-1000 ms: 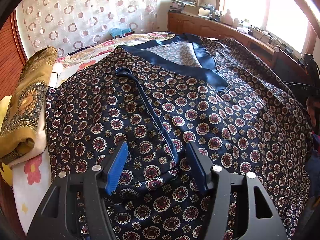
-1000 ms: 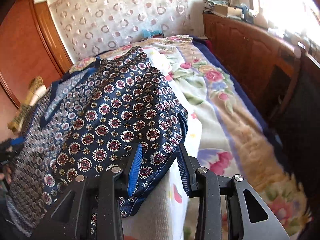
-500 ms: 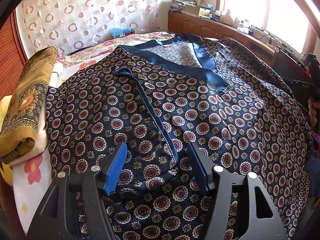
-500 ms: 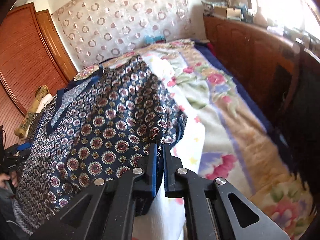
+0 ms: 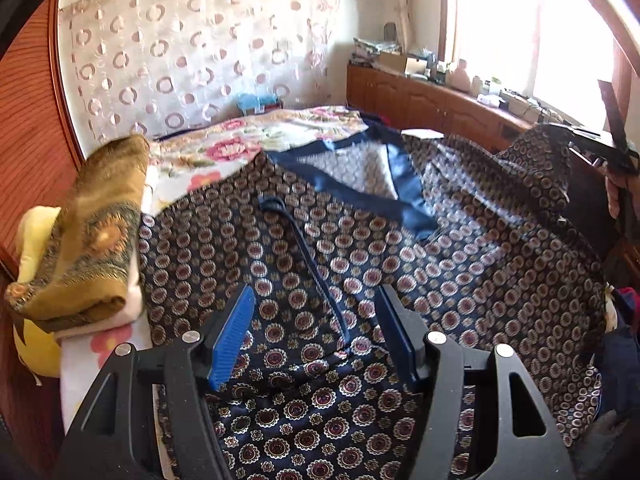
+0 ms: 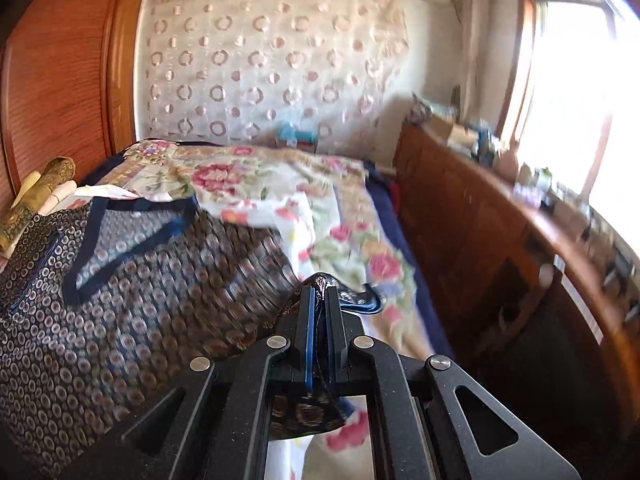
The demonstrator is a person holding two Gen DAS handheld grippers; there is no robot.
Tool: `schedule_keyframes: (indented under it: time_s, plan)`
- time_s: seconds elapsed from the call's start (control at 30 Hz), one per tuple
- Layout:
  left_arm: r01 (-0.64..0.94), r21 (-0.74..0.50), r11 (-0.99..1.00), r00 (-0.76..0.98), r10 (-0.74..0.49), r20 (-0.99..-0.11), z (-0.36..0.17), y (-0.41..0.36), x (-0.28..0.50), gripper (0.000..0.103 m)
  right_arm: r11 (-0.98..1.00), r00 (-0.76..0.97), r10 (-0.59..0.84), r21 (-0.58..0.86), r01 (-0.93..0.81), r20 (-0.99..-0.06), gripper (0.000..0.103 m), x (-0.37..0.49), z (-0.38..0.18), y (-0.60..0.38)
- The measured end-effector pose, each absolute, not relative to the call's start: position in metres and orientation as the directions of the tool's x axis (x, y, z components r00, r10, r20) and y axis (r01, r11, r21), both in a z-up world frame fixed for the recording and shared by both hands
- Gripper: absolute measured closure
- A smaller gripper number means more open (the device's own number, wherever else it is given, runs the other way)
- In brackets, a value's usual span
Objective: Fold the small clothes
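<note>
A navy garment [image 5: 460, 280] printed with round medallions and edged with a dark blue satin collar lies spread over the bed. My left gripper [image 5: 316, 320] hovers open over its near part, and a navy trim seam [image 5: 316, 272] runs between the fingers. My right gripper [image 6: 318, 292] is shut on the garment's [image 6: 140, 300] right edge and holds it up off the bed, with a bit of cloth hanging below the pads. In the left wrist view the right gripper [image 5: 616, 160] and a hand show at the far right, where the cloth rises in a peak.
A folded gold-patterned cloth [image 5: 92, 240] rests on a stack at the bed's left edge. A floral bedspread [image 6: 348, 240] covers the bed. A wooden cabinet [image 6: 500, 260] with clutter on top runs along the right under the window. A wooden panel [image 6: 60, 60] stands at the left.
My right gripper closed on the garment's right edge and rose, pulling that side up. My left gripper lifted slightly, its jaws unchanged.
</note>
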State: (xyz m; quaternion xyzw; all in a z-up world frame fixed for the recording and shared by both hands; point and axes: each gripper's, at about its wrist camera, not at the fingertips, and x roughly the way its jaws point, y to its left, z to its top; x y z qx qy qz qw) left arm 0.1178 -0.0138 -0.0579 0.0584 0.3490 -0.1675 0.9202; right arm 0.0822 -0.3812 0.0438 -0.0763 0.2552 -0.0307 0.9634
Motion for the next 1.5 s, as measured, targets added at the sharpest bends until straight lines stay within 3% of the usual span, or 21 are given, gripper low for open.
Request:
schedule_keyframes:
  time_s: [0.27, 0.43, 0.5, 0.57, 0.77, 1.03, 1.27, 1.33, 1.37, 1.4, 1.5]
  plan:
    - [0.359, -0.01, 0.933, 0.726, -0.286, -0.626, -0.041, -0.018, 0.106, 0.039, 0.962, 0.855, 0.086, -0.183, -0.205, -0.511, 0.099, 0.087, 0.037, -0.297]
    - [0.361, -0.004, 0.933, 0.729, -0.285, -0.622, -0.042, -0.019, 0.103, 0.039, 0.938, 0.79, 0.284, -0.014, -0.347, -0.543, 0.097, 0.086, 0.009, -0.279]
    - [0.36, -0.005, 0.933, 0.73, -0.285, -0.621, -0.042, -0.019, 0.102, 0.039, 0.947, 0.799, 0.279, 0.014, -0.322, -0.533, 0.084, 0.085, 0.008, -0.287]
    - [0.359, -0.009, 0.933, 0.73, -0.287, -0.62, -0.043, -0.017, 0.101, 0.039, 0.953, 0.814, 0.28, 0.045, -0.3, -0.509, 0.078, 0.08, 0.011, -0.303]
    - [0.349, -0.027, 0.937, 0.729, -0.29, -0.621, -0.046, -0.014, 0.101, 0.039, 0.965, 0.826, 0.254, 0.08, -0.248, -0.504, 0.078, 0.061, 0.009, -0.327]
    - [0.352, -0.034, 0.935, 0.723, -0.294, -0.625, -0.05, -0.017, 0.1, 0.039, 0.972, 0.706, 0.186, 0.022, -0.235, -0.683, 0.078, 0.081, -0.037, -0.296]
    - [0.35, -0.034, 0.936, 0.719, -0.292, -0.63, -0.052, -0.018, 0.099, 0.039, 0.98, 0.659, 0.11, -0.03, -0.198, -0.744, 0.078, 0.11, -0.064, -0.292]
    - [0.349, -0.04, 0.936, 0.72, -0.295, -0.628, -0.052, -0.017, 0.099, 0.039, 0.976, 0.668, 0.117, -0.038, -0.214, -0.735, 0.078, 0.11, -0.064, -0.297]
    - [0.35, -0.041, 0.936, 0.72, -0.296, -0.628, -0.052, -0.017, 0.099, 0.039, 0.973, 0.671, 0.124, -0.042, -0.226, -0.731, 0.084, 0.109, -0.065, -0.296]
    - [0.35, -0.041, 0.936, 0.72, -0.297, -0.627, -0.052, -0.017, 0.099, 0.039, 0.969, 0.673, 0.138, -0.04, -0.242, -0.727, 0.099, 0.105, -0.064, -0.297]
    - [0.352, -0.035, 0.935, 0.722, -0.296, -0.626, -0.052, -0.017, 0.099, 0.039, 0.965, 0.681, 0.129, -0.067, -0.254, -0.721, 0.102, 0.099, -0.066, -0.304]
